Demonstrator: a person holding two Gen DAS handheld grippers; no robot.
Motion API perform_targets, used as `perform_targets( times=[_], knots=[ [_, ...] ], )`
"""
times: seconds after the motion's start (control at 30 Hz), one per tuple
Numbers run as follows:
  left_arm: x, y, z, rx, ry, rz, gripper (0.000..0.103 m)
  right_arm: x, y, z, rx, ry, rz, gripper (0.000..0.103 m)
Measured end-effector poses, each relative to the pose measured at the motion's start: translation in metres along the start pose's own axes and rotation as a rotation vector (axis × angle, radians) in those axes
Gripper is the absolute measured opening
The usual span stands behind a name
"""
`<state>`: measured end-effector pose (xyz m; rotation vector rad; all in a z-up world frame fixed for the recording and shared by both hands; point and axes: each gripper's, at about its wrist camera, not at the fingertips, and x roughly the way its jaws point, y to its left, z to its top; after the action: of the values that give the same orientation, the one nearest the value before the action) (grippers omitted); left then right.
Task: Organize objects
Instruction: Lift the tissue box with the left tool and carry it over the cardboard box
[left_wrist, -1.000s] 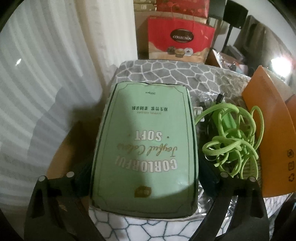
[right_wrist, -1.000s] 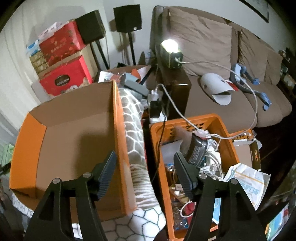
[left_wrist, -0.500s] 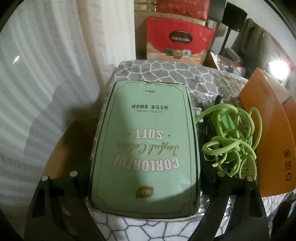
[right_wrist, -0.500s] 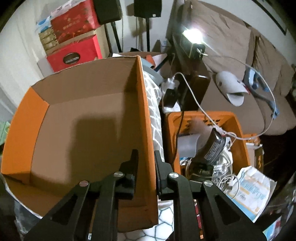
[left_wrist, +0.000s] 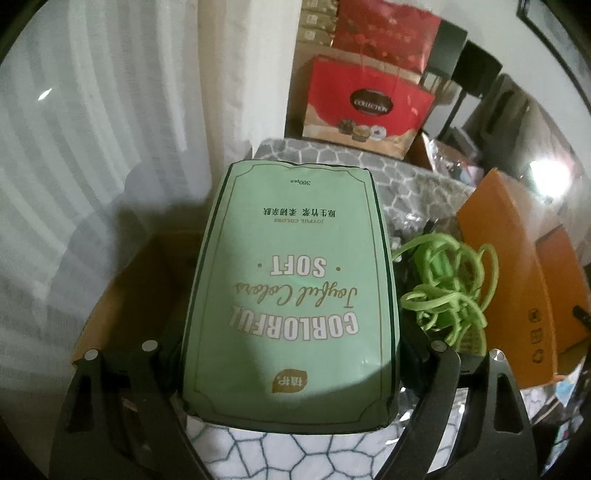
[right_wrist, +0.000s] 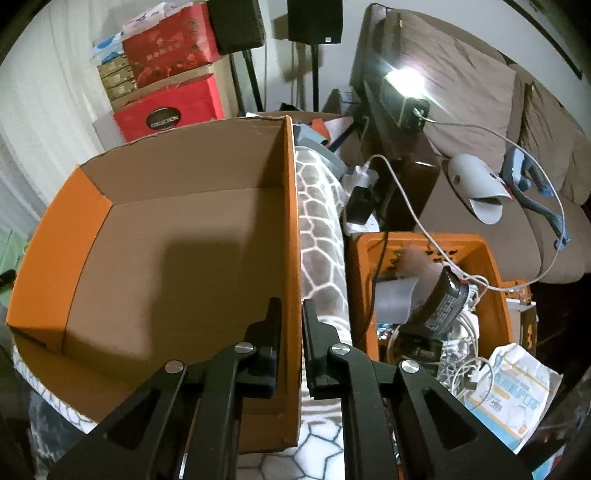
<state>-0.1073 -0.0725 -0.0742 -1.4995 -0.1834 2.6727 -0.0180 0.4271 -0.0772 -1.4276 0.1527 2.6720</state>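
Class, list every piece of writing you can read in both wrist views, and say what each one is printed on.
"CORLORFUL", "Joyful Colors", "SOFT", "JOYFUL COLORS", "360pcs": green tissue pack, upside down.
Chinese line on that pack: too blurred to read.
"COLLECTION": red gift box.
Symbols on the orange cardboard box: no words.
Blue print on the white bag: unreadable.

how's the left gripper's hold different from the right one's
The left gripper stands wide, its fingers either side of the green tissue pack; the right gripper is pinched nearly shut. The left spans a bulky soft pack, while the right clamps only the thin side wall of the orange cardboard box, one finger inside and one outside. The right gripper's jaws have just been closing onto that wall. Both are black two-finger grippers angled downward.
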Motion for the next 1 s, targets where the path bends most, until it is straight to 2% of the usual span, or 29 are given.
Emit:
perform_targets(
  times=[0.2, 0.43, 0.53, 0.63, 1.0],
  knots=[
    [-0.038, -0.019, 0.012, 0.038, -0.064, -0.064, 0.086, 0.001, -0.006, 0.001, 0.022, 0.005, 0.023, 0.008],
    [-0.073, -0.085, 0.029, 0.163, -0.093, -0.192, 0.086, 0.004, -0.005, 0.000, 0.013, 0.012, 0.012, 0.008],
    [-0.075, -0.120, 0.034, 0.216, -0.082, -0.241, 0.086, 0.007, -0.005, -0.003, 0.021, 0.022, 0.016, 0.008],
    [-0.072, -0.147, 0.034, 0.248, -0.075, -0.257, 0.086, 0.007, -0.007, -0.004, 0.035, 0.024, 0.031, 0.008],
    [-0.038, -0.223, 0.031, 0.276, 0.012, -0.314, 0.086, 0.005, -0.007, -0.003, 0.061, 0.027, 0.044, 0.008]
  ],
)
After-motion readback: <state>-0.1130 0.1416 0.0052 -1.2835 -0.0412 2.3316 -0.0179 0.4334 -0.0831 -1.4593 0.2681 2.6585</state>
